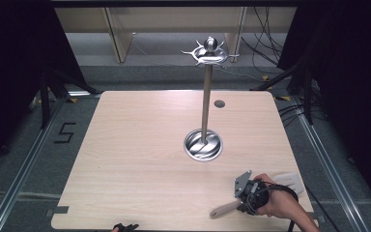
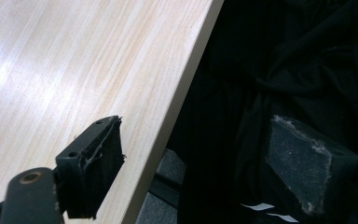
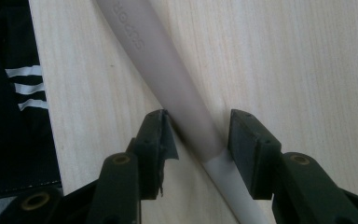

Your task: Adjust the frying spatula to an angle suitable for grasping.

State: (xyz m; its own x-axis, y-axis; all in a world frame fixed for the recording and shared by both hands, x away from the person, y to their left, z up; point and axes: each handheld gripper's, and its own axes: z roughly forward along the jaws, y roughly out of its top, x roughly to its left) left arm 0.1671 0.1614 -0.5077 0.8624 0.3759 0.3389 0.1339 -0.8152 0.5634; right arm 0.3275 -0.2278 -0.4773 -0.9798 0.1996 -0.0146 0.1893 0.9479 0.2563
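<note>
A spatula (image 1: 223,209) with a pale grey handle (image 3: 168,70) and a white slotted blade lies flat near the table's front right corner. My right gripper (image 1: 249,199), held in a hand, points down over the handle's middle. In the right gripper view its jaws (image 3: 198,140) straddle the handle: the left pad (image 3: 161,135) touches it, and a thin gap shows at the right pad. My left gripper (image 1: 125,226) sits at the table's front edge, and its jaws (image 2: 200,158) stand wide open with nothing between them.
A tall metal utensil stand (image 1: 206,96) with a round base (image 1: 203,144) and a ring of hooks (image 1: 210,52) on top rises from the middle of the wooden table (image 1: 140,145). A small grey disc (image 1: 219,103) lies behind it. Dark cloth (image 2: 284,70) hangs beyond the table's front edge.
</note>
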